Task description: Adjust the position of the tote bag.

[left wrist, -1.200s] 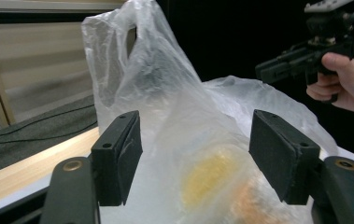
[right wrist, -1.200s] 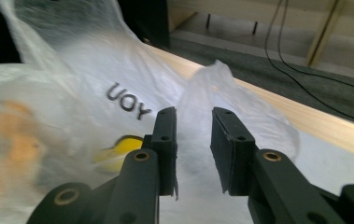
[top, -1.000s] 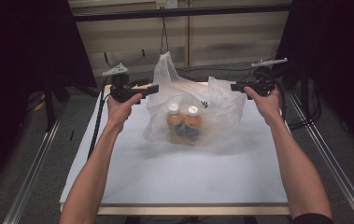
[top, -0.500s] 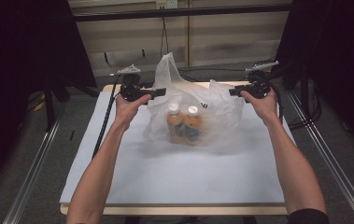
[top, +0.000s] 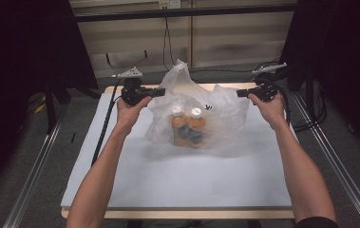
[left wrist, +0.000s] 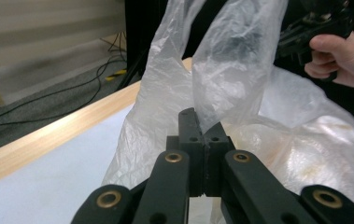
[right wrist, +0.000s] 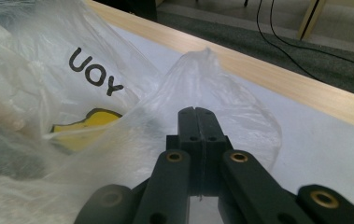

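A clear plastic bag (top: pixel 220 118) stands at the far middle of the white table (top: pixel 168 180), with two orange bottles (top: pixel 187 124) with white caps upright inside. My left gripper (top: pixel 161 92) points in at the bag's left handle. In the left gripper view the jaws (left wrist: pixel 205 128) have just been closing and meet on the film of the bag's handle (left wrist: pixel 230 70). My right gripper (top: pixel 239 93) points in at the bag's right side. Its jaws (right wrist: pixel 197 112) have also just been closing and pinch a fold of the bag (right wrist: pixel 72 46), which balloons beyond the tips.
The table's wooden far edge (left wrist: pixel 48 140) runs just behind the bag. Black cables (top: pixel 168 42) lie on the floor beyond it. Metal rails (top: pixel 30 175) flank the table on both sides. The bag shows printed letters and a yellow mark (right wrist: pixel 95 79).
Both hands have stayed almost in place at the bag's two sides. The left gripper has edged slightly in toward the bag's handle.
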A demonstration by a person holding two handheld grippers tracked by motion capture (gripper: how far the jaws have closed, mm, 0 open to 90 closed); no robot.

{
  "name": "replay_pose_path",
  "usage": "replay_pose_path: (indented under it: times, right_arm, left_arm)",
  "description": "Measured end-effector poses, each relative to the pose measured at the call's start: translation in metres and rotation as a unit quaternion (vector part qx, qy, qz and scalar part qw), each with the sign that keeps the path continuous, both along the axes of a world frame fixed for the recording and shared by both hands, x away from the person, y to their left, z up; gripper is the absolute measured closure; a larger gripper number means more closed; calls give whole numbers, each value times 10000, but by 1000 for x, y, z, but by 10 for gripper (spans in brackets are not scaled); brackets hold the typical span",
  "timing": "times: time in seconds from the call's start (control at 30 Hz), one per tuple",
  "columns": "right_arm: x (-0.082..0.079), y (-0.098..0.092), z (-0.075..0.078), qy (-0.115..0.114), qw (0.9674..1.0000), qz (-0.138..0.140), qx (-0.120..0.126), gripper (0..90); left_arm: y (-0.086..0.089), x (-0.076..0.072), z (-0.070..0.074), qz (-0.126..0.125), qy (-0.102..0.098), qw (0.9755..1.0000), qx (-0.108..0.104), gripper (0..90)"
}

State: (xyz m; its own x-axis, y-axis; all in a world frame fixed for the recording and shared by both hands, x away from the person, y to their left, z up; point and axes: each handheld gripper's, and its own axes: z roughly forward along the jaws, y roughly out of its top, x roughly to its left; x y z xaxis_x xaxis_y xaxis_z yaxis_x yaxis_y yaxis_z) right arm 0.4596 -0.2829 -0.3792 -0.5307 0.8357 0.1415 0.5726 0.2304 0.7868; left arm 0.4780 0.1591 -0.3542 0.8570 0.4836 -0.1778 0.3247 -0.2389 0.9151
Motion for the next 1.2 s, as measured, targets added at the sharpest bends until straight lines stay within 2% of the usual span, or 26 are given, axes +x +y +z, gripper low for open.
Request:
replay_pose_path:
  times: [0.1, 0.2, 0.27, 0.3, 0.33, 0.43, 0.47, 0.63, 0.73, 0.77, 0.83, 0.87, 0.97, 1.0, 1.03, 1.07, 1.1, 1.2]
  right_arm:
    - [-3, 1, 5, -97, 10000, -2, 13, 900]
    - [-5, -2, 8, -185, 9998, -86, 66, 884]
    - [-6, -4, 8, -238, 9996, -101, 96, 809]
    - [-7, -4, 9, -266, 9995, -104, 101, 802]
    - [-8, -3, 12, -352, 9993, -102, 117, 746]
    - [-10, -2, 15, -440, 9988, -123, 147, 699]
    - [-10, -1, 18, -493, 9986, -160, 120, 630]
    - [-11, -7, 22, -539, 9980, -306, 84, 570]
    - [-11, -13, 20, -476, 9979, -439, 20, 524]
    - [-11, -16, 19, -480, 9977, -477, 69, 511]
    - [-11, -17, 18, -488, 9976, -485, 108, 478]
    - [-10, -15, 15, -421, 9981, -455, 61, 442]
    - [-9, -11, 13, -399, 9985, -356, 119, 467]
    - [-7, -7, 12, -379, 9988, -273, 117, 598]
    - [-7, -7, 12, -379, 9988, -273, 117, 598]
    - [-7, -5, 11, -370, 9990, -233, 110, 660]
    - [-6, -2, 11, -364, 9991, -212, 81, 771]
    - [-6, 2, 12, -375, 9991, -112, 135, 900]
  left_arm:
    - [9, -5, 7, 41, -71, 9997, -219, 900]
    - [19, -12, 13, 49, -162, 9995, -272, 900]
    - [25, -17, 17, 46, -200, 9994, -270, 900]
    - [28, -20, 20, 23, -236, 9994, -267, 900]
    - [30, -22, 23, 27, -284, 9993, -257, 900]
    - [33, -25, 26, -3, -329, 9990, -305, 900]
    - [33, -26, 27, -8, -350, 9989, -307, 900]
    - [37, -28, 29, 31, -373, 9987, -333, 900]
    - [41, -29, 30, 71, -390, 9987, -331, 900]
    - [42, -29, 30, 58, -386, 9986, -368, 900]
    - [44, -28, 30, 74, -398, 9986, -348, 900]
    - [45, -28, 30, 89, -381, 9985, -383, 900]
    - [48, -28, 30, 102, -374, 9985, -374, 900]
    - [48, -28, 30, 104, -376, 9986, -370, 900]
    - [49, -29, 31, 153, -378, 9986, -335, 900]
    - [50, -29, 30, 120, -392, 9984, -387, 900]
    - [51, -29, 30, 151, -384, 9984, -394, 900]
    - [55, -30, 29, 181, -359, 9984, -405, 900]
